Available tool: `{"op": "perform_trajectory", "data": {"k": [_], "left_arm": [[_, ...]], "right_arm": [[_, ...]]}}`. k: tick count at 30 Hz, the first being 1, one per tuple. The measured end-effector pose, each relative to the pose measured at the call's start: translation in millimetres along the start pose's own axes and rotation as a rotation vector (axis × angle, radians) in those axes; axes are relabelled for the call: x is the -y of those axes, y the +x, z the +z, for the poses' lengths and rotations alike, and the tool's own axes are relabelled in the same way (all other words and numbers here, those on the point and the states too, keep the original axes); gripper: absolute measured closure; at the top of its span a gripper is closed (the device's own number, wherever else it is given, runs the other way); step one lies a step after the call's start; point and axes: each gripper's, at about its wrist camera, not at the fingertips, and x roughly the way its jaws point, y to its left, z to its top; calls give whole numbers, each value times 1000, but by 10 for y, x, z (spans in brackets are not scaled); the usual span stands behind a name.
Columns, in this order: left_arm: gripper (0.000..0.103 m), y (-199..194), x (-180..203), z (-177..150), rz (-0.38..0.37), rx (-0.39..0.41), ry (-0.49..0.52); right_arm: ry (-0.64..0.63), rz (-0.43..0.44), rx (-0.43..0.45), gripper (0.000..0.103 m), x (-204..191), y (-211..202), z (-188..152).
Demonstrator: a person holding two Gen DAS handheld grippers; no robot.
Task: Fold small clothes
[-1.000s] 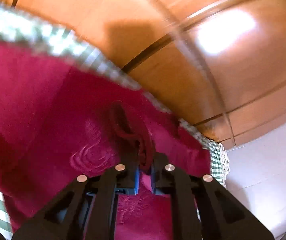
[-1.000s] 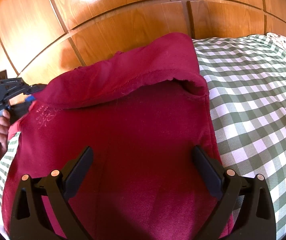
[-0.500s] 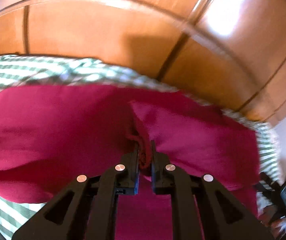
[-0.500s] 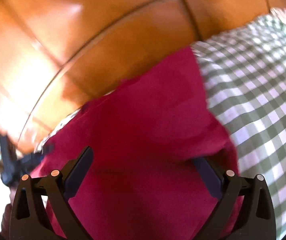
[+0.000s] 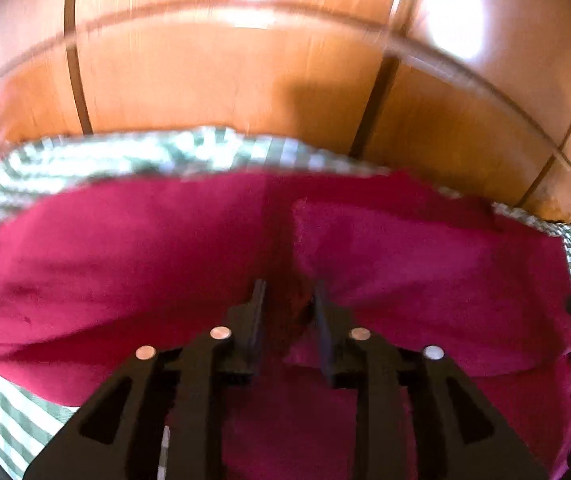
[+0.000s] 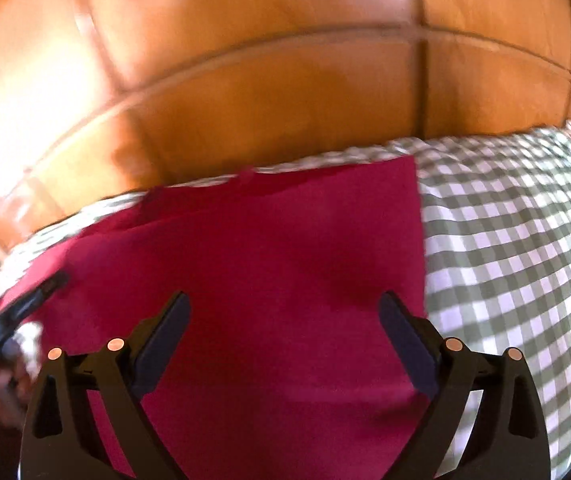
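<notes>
Fold release: left gripper (image 5: pixel 287 300) letting go of the crimson garment (image 6: pixel 269 276) on the checked bedspread (image 6: pixel 505 240).

The left gripper's jaws are opening, a bunched ridge of crimson cloth between them and the pads seemingly no longer pressing on it, probably so the folded layer settles flat. The right gripper (image 6: pixel 285 328) hangs above the garment's near part, jaws wide apart and holding nothing, likely clear for the next grasp. The garment lies on the bedspread, its far edge near the wooden panelled wall (image 6: pixel 285 100). It is plain, soft and matte; one straight side edge shows in the right wrist view.
</notes>
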Motion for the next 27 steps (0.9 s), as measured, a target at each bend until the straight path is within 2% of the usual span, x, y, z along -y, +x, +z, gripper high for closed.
{"op": "perform_trajectory", "data": {"k": [2,3,6,9,11,13,14,15,18,19,21,22,23,25,27], "left_arm": [[79,-27,-83,-5,-35,-3,-28],[79,-59,-107,0,-40,-7,-41],[77,-192,-250,-6,-84,-2,-124],[72,-270,-293,-33,-111,-13,-143],[39,-331,-272,-19,-162,-11,-143],[26,-365,-289,63,-220,6,-165],[25,-330,-280,103,-247,-8,-173],[26,-254,-284,163,-269,-37,-189],[31,-59,-238,285,-256,-66,-188],[37,14,-209,317,-249,-82,-179],[61,165,-158,365,-236,-106,-171],[86,220,-136,377,-227,-110,-166],[94,223,-103,376,-208,-91,-145],[96,117,-53,333,-193,-23,-115],[95,17,39,242,-112,38,-61]], "right_arm": [[12,-56,-65,9,49,289,-7],[-9,-76,-67,5,23,383,-46],[-92,-140,-26,4,-119,390,-126],[-90,-145,-25,4,-126,393,-128],[-104,-173,-18,4,-158,352,-136],[-120,-216,3,4,-238,222,-169],[-128,-222,24,4,-285,143,-195],[-134,-208,37,4,-307,89,-208],[-139,-163,51,4,-390,-21,-351],[-143,-153,50,4,-399,-31,-395],[-150,-162,38,4,-420,33,-481],[-143,-160,28,4,-394,73,-498],[-127,-152,19,4,-355,122,-502],[-103,-121,9,4,-300,157,-484],[-94,-106,11,4,-277,156,-492]]}}
